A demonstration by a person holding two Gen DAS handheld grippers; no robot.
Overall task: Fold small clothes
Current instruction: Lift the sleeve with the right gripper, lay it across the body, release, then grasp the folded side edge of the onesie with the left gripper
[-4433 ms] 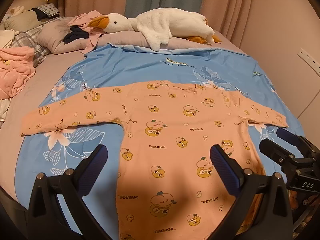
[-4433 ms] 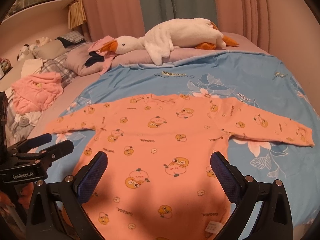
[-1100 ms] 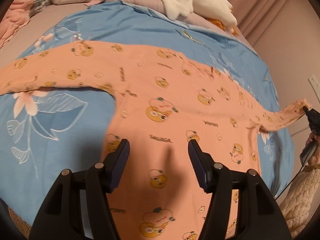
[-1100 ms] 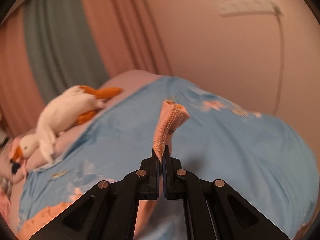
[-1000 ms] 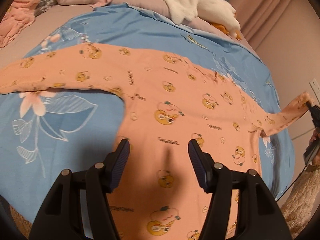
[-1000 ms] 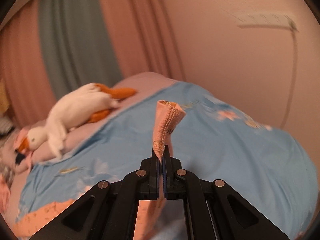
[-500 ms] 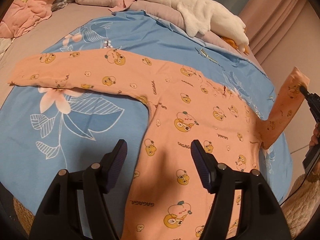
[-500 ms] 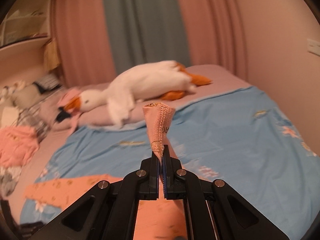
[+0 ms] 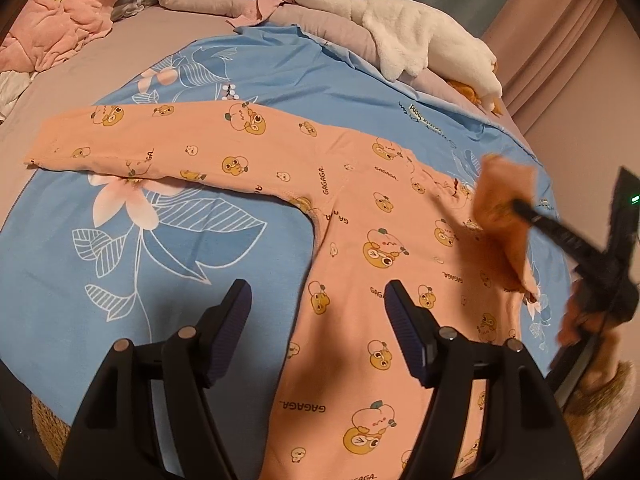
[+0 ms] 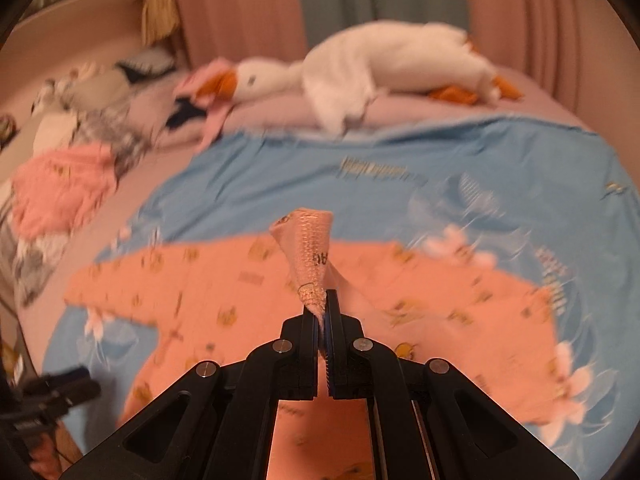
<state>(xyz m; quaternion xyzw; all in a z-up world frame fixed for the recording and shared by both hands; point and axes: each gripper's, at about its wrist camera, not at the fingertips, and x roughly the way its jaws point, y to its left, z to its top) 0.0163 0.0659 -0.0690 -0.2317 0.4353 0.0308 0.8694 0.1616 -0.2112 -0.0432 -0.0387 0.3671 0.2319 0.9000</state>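
Note:
An orange long-sleeved baby garment (image 9: 360, 248) with cartoon prints lies spread on a blue floral bedspread (image 9: 140, 232). Its left sleeve (image 9: 140, 148) lies flat, stretched out to the left. My right gripper (image 10: 323, 304) is shut on the cuff of the right sleeve (image 10: 310, 252) and holds it lifted above the garment's body; in the left wrist view this gripper (image 9: 516, 206) is blurred, with the sleeve (image 9: 504, 204) hanging from it. My left gripper (image 9: 318, 312) is open and empty, hovering over the lower left side of the garment.
A white plush goose (image 9: 400, 28) lies on pillows at the head of the bed. A pile of pink clothes (image 9: 52, 36) sits at the far left. The person's hand and sleeve (image 9: 592, 320) are at the right edge.
My right gripper has carried the right sleeve cuff up and leftward, from beyond the bed's right side to above the garment's body. My left gripper has opened slightly wider and drawn back.

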